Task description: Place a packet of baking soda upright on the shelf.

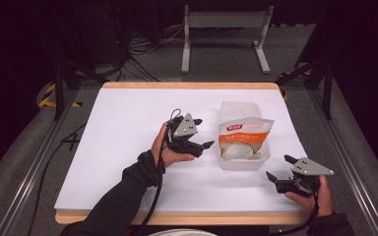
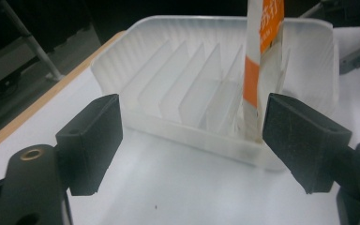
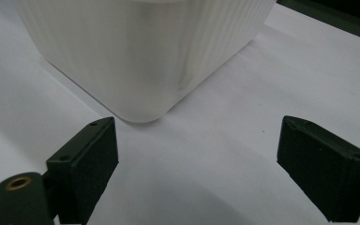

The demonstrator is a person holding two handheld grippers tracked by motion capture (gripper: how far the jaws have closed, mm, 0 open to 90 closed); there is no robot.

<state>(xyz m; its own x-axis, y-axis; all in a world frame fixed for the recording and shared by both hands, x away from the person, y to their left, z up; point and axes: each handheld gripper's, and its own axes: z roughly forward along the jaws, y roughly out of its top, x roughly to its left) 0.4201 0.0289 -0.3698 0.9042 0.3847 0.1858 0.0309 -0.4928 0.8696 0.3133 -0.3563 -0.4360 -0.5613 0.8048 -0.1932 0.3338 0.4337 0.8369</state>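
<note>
From where I stand, a white sheet covers the wooden table [image 1: 128, 216], and on its right half sits a translucent plastic tray [image 1: 238, 109] with thin upright dividers [image 2: 194, 79] running across its inside. A snack pouch [image 1: 243, 137], white with an orange band and some printed lettering too small to read, stands in the near end of the tray, leaning against the divider slots. The left gripper [image 1: 203, 132] is held just to the left of the tray, its 2 black jaws spread wide apart and empty, with nothing but bare sheet between them; in the left gripper view they frame the tray's long side, and the pouch's edge [image 2: 255, 70] rises just inside the wall by the right-hand jaw. The right gripper [image 1: 280, 167] hangs near the tray's front right corner, close to it but not touching. Its jaws also stand wide apart and grip nothing, and in the right gripper view the rounded corner of the tray [image 3: 145, 61] sits just beyond them. Both hands wear dark sleeves, and a cable [image 1: 152, 196] trails back from the left gripper along the forearm.
</note>
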